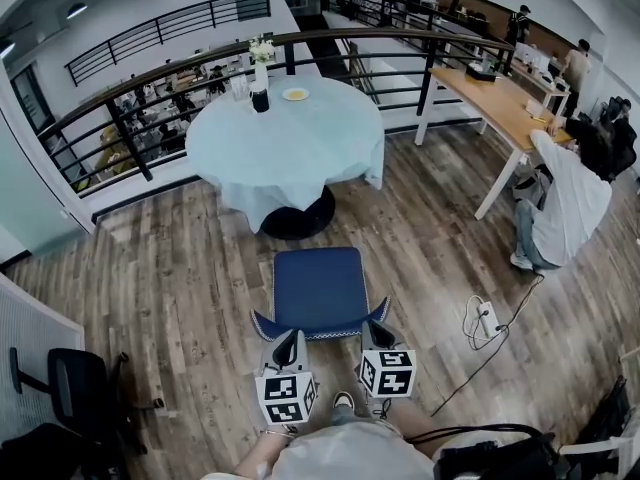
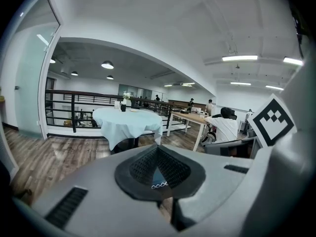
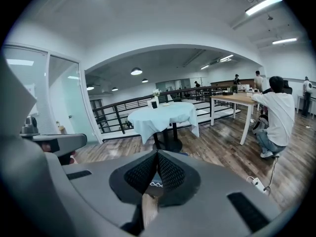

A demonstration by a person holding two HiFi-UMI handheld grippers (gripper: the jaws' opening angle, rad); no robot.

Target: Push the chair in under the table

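A blue chair (image 1: pixel 320 286) stands on the wood floor, its seat facing a round table with a pale blue cloth (image 1: pixel 330 143); the seat's front edge is just short of the table's black base. The chair's low backrest (image 1: pixel 320 328) is nearest me. My left gripper (image 1: pixel 290 344) and right gripper (image 1: pixel 378 330) are both shut, side by side, tips against the backrest's top edge. In the left gripper view the shut gripper (image 2: pixel 158 150) points at the table (image 2: pixel 127 123). The right gripper (image 3: pixel 157 155) does the same in its own view, toward the table (image 3: pixel 165 113).
A vase with flowers (image 1: pixel 260 86) and a small plate (image 1: pixel 295 94) sit on the table. A black railing (image 1: pixel 130 98) runs behind it. At right are a wooden desk (image 1: pixel 500 103), a crouching person (image 1: pixel 565 203) and a power strip with cable (image 1: pixel 487 320). A black office chair (image 1: pixel 75 388) stands at lower left.
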